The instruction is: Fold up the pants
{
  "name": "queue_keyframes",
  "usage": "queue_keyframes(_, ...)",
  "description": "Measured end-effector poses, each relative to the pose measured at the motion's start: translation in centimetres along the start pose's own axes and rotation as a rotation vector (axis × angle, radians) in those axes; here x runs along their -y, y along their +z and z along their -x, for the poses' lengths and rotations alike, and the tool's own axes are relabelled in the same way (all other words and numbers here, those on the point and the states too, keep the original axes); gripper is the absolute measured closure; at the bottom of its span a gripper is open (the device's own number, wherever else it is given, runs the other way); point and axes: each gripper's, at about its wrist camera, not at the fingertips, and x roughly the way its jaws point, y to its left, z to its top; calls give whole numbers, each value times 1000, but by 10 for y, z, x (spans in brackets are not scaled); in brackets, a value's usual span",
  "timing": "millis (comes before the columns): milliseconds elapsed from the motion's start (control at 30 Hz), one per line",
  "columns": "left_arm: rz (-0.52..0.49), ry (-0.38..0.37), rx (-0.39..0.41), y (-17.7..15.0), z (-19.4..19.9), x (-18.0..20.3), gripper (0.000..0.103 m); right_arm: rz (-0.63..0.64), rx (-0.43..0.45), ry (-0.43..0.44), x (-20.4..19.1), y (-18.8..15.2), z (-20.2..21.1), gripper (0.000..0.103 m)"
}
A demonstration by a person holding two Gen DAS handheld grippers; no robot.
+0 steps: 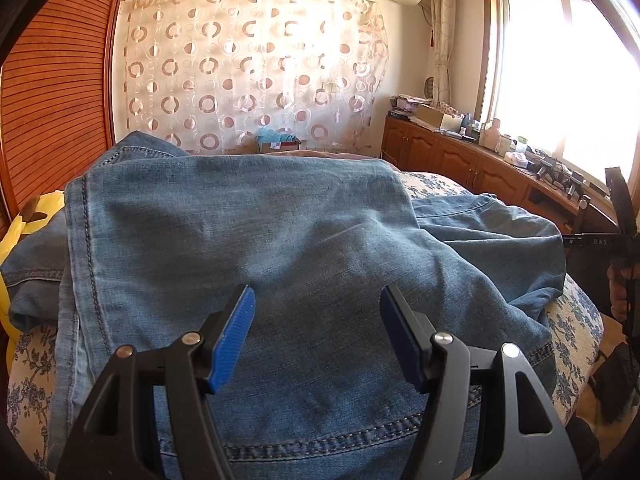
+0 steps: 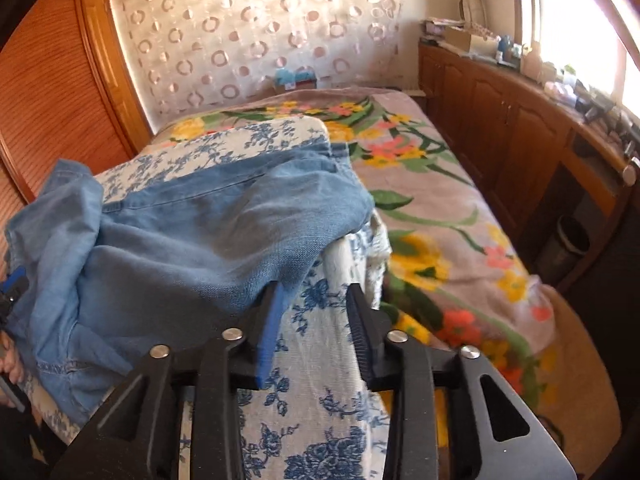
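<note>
Your left hand-held gripper (image 1: 316, 336) hangs released over the faded blue denim pants (image 1: 280, 240) heaped on the blue-flowered white bed quilt (image 2: 312, 400), while your right hand-held gripper (image 2: 316, 320) gapes empty beside their edge, ready to grab.

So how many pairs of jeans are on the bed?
1. The jeans lie rumpled on the blue-flowered cushion, on the bed. More could be hidden underneath.

Matt denim pants (image 1: 280, 232), seemingly woven floral cover (image 2: 312, 392)
</note>
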Motion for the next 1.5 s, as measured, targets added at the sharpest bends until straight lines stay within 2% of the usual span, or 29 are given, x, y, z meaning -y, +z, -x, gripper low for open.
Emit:
queue_keyframes(167, -1, -1, -1, 0, -1, 0, 38, -83, 47, 83, 1, 13, -3, 58)
queue_keyframes(300, -1, -1, -1, -1, -2, -1, 38, -62, 18, 99, -17, 25, -20, 57)
queue_keyframes(500, -1, -2, -1, -1, -2, -1, 38, 44, -33, 90, -59, 33, -47, 56)
queue_keyframes(633, -1, -4, 1, -1, -3, -1, 38, 134, -40, 63, -80, 26, -52, 55)
queue_keyframes(767, -1, -5, 0, -1, -3, -1, 38, 154, -26, 34, -78, 20, -46, 54)
queue_keyframes(833, -2, -5, -1, -1, -3, -1, 38, 142, -18, 21, -71, 18, -41, 49)
queue_keyframes(900, -2, -5, -5, -1, -4, 0, 38, 133, -28, 5, -65, 15, -41, 45)
queue_keyframes(1033, -2, -6, -6, -1, -4, 0, 38, 97, -59, 13, -60, 9, -44, 45)
queue_keyframes(1067, -1, -7, -6, -1, -4, 0, 38, 86, -65, 23, -59, 7, -44, 49)
queue_keyframes(1100, -1, -7, -7, -1, -4, 1, 38, 82, -63, 40, -59, 6, -41, 69)
queue_keyframes(1133, -1, -8, -7, -1, -4, 1, 38, 84, -65, 61, -59, 5, -37, 81)
queue_keyframes(1167, 0, -9, -7, 0, -4, 2, 38, 90, -56, 51, -60, 4, -32, 90)
queue_keyframes(1200, 0, -8, -6, 0, -4, 2, 38, 95, -38, 34, -59, 5, -24, 94)
queue_keyframes(1400, 1, -7, -6, -1, -5, 3, 38, 40, 107, -59, -35, 11, 45, 94)
queue_keyframes(1500, 2, -7, -5, 0, -5, 2, 38, 25, 113, -115, -27, 1, 52, 90)
